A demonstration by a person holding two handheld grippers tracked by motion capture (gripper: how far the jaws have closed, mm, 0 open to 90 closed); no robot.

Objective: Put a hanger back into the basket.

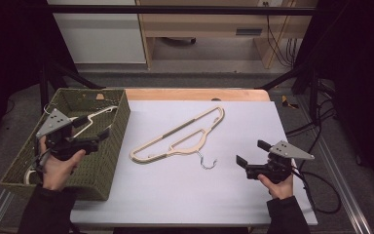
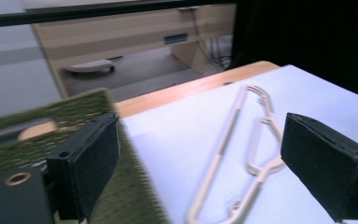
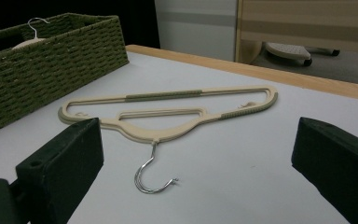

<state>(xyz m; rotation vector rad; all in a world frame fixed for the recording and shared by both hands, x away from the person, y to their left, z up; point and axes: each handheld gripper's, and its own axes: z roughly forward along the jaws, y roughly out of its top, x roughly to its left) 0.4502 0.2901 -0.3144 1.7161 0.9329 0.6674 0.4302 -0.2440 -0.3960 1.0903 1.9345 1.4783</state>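
Cream plastic makes up the hanger [image 1: 180, 138] that lies flat in the middle of the white table [image 1: 185, 195], with its metal hook [image 3: 151, 179] pointing toward the person, so it is easy to reach. Another hanger [image 1: 90, 117] already sits in the green woven basket [image 1: 119, 122] at the left, so I think this one goes there too. The left gripper [image 1: 102, 135] hangs over the basket with its jaws wide apart and nothing in them, and the right gripper [image 1: 251, 153] waits near the hook, jaws wide too, ready to grab.
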